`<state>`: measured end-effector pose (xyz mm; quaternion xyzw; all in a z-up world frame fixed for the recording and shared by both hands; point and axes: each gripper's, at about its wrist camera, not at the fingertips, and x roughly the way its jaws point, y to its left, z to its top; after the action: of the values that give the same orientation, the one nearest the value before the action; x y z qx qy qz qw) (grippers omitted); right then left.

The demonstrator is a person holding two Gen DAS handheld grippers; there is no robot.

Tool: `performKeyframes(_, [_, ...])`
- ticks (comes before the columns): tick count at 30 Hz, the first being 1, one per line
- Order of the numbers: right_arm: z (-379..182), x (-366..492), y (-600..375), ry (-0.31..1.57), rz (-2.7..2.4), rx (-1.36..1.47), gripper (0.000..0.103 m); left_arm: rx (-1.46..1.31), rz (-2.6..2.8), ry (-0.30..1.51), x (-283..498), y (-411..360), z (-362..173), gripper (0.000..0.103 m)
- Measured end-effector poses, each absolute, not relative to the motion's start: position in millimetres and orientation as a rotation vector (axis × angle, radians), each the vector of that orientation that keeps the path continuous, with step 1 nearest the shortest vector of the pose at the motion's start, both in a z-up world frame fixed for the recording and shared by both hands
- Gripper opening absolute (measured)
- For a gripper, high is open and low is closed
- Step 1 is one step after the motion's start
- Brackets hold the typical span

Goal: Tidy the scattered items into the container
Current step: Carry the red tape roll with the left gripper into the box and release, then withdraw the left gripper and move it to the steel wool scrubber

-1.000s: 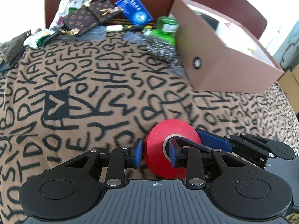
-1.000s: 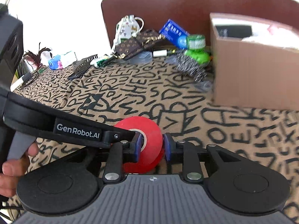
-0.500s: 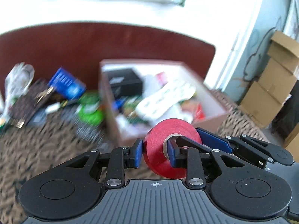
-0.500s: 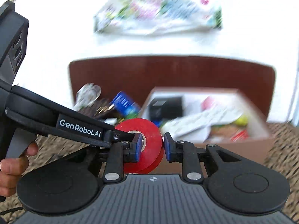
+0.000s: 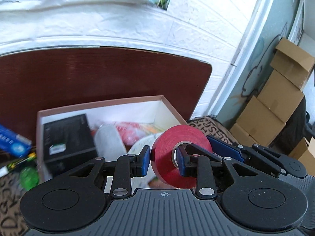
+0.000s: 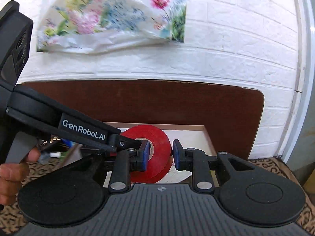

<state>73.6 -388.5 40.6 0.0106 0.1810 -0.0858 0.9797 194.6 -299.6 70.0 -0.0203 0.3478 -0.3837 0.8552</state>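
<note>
A red tape roll is held in the air by both grippers over the near edge of the pink-brown box. My left gripper is shut on the roll's left wall, with one pad inside the core. My right gripper is shut on the roll too, its left pad in the core. The box holds a black carton, white packets and several small items.
A dark red headboard stands behind the box against a white brick wall. A blue packet and a green bottle lie left of the box. Cardboard cartons are stacked at the right. The patterned cloth covers the surface.
Both grippers lifted the red tape roll off the patterned cloth and carried it forward and up to the box. The view now tilts toward the wall.
</note>
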Motion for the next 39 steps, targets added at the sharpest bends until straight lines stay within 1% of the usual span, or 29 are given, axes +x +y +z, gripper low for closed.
performKeyframes(12, [18, 146, -456, 0.437, -0.157, 0.018, 0.029, -0.036, -0.818, 0.782, 275, -360, 37, 0.036])
performKeyframes(13, [16, 152, -459, 0.448, -0.157, 0.016, 0.029, -0.036, -0.814, 0.789, 280, -363, 34, 0.037])
performKeyframes(15, [11, 164, -464, 0.478, -0.150, 0.018, 0.030, -0.034, -0.807, 0.805, 289, -367, 28, 0.047])
performKeyframes(16, [10, 167, -466, 0.487, -0.157, 0.017, 0.034, -0.038, -0.807, 0.817, 292, -366, 27, 0.060])
performKeyframes(17, [9, 167, -467, 0.483, -0.181, 0.007, 0.050, -0.054, -0.812, 0.826, 294, -363, 26, 0.069])
performKeyframes(18, [9, 166, -466, 0.470, -0.215, -0.014, 0.058, -0.075, -0.797, 0.824, 295, -357, 26, 0.087])
performKeyframes(19, [9, 162, -466, 0.448, -0.237, -0.032, 0.070, -0.097, -0.776, 0.806, 294, -350, 26, 0.100])
performKeyframes(20, [10, 158, -466, 0.427, -0.241, -0.039, 0.074, -0.119, -0.767, 0.772, 291, -343, 27, 0.103])
performKeyframes(24, [11, 145, -463, 0.437, -0.236, -0.015, 0.076, -0.062, -0.780, 0.690, 273, -330, 33, 0.103])
performKeyframes(26, [8, 139, -454, 0.456, -0.247, -0.033, 0.090, 0.001, -0.779, 0.677, 260, -328, 34, 0.103])
performKeyframes(31, [2, 123, -434, 0.489, -0.273, -0.071, 0.101, 0.151, -0.732, 0.587, 225, -325, 31, 0.103])
performKeyframes(39, [4, 101, -410, 0.510, -0.276, -0.101, 0.102, 0.217, -0.702, 0.561, 190, -314, 41, 0.103])
